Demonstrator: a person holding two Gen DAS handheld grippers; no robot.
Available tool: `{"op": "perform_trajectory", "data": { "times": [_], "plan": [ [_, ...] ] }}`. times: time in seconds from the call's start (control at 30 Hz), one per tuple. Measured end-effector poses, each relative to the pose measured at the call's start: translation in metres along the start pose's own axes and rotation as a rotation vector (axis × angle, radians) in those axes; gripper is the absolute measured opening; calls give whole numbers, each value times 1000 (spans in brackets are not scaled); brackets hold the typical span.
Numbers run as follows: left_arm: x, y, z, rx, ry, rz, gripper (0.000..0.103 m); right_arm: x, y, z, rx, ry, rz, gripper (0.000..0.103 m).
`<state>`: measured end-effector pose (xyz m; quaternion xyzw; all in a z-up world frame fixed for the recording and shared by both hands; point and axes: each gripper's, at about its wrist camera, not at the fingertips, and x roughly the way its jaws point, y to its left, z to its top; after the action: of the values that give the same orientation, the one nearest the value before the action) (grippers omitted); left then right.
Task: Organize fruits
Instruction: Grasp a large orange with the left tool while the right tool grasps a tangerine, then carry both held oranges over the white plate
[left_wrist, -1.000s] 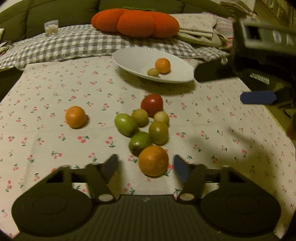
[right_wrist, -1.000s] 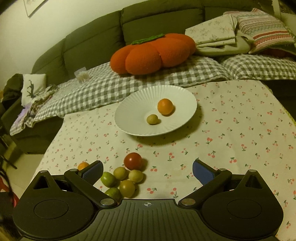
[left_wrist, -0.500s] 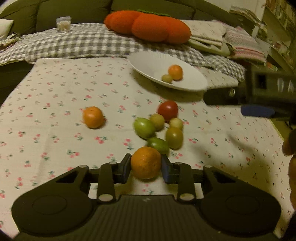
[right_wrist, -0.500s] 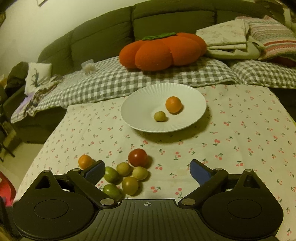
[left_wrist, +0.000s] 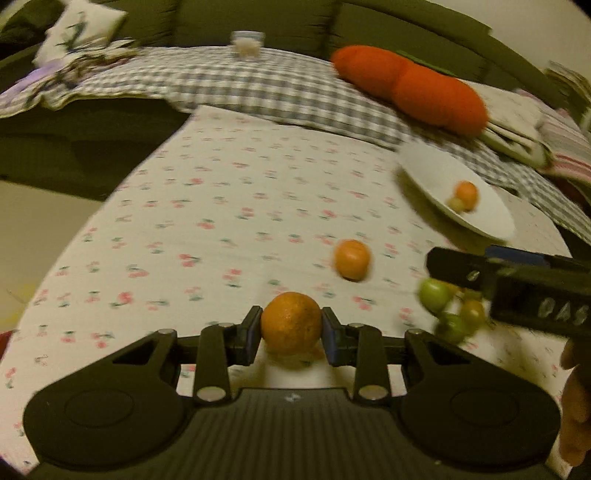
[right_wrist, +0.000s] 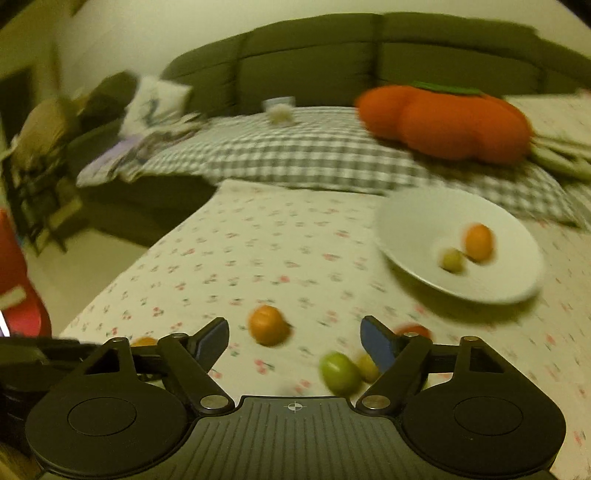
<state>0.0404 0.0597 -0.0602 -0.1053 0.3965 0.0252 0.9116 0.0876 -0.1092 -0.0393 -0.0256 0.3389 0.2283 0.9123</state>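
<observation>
The sofa (right_wrist: 369, 48) stands behind the table (left_wrist: 229, 206), which carries a cherry-print cloth. An orange pumpkin cushion (right_wrist: 443, 122) lies on the checked blanket (right_wrist: 295, 155) at the table's far edge. The white plate (right_wrist: 413, 221) sits on the table's far right and contains one small orange fruit (right_wrist: 478, 243) touching one small green fruit (right_wrist: 451, 260). The left gripper (left_wrist: 291, 328) is closed on a large orange (left_wrist: 291, 323), both pads touching its sides. The right gripper (right_wrist: 295, 341) is spread wide and holds nothing. A loose orange (right_wrist: 269, 325) lies on the cloth beyond it; green fruits (right_wrist: 340, 373) cluster near its right finger.
</observation>
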Motion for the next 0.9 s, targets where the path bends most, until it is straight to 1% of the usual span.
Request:
{"op": "perform_trajectory", "data": {
  "times": [0.07,0.1,0.23,0.33,0.37,0.4,0.43,0.47,0.5,0.57,0.6,0.63,0.9],
  "plan": [
    [0,12,3,-22,-6,32,31,14,9,2,-30,20,9,76],
    [0,17,5,-34,-7,45,31,22,12,3,-41,33,14,74],
    [3,35,10,-75,4,79,31,48,16,7,-66,75,10,70],
    [5,42,12,-97,11,84,31,63,19,6,-93,100,-15,69],
    [5,44,12,-100,11,84,31,68,20,5,-96,108,-19,67],
    [6,45,13,-103,11,84,31,73,20,5,-100,116,-17,63],
    [5,46,13,-105,12,84,32,77,21,4,-105,125,-16,61],
    [5,46,13,-106,13,83,32,81,22,3,-108,132,-18,54],
    [5,46,13,-105,14,83,32,84,23,2,-112,141,-19,46],
    [6,47,13,-109,18,80,31,88,25,-2,-118,143,-17,39],
    [6,47,13,-112,20,78,31,88,25,-3,-124,135,-16,33],
    [7,46,13,-113,20,76,31,87,25,-2,-125,134,-12,31],
    [4,40,16,-96,7,75,31,73,21,0,-96,126,-14,31]
  ]
}}
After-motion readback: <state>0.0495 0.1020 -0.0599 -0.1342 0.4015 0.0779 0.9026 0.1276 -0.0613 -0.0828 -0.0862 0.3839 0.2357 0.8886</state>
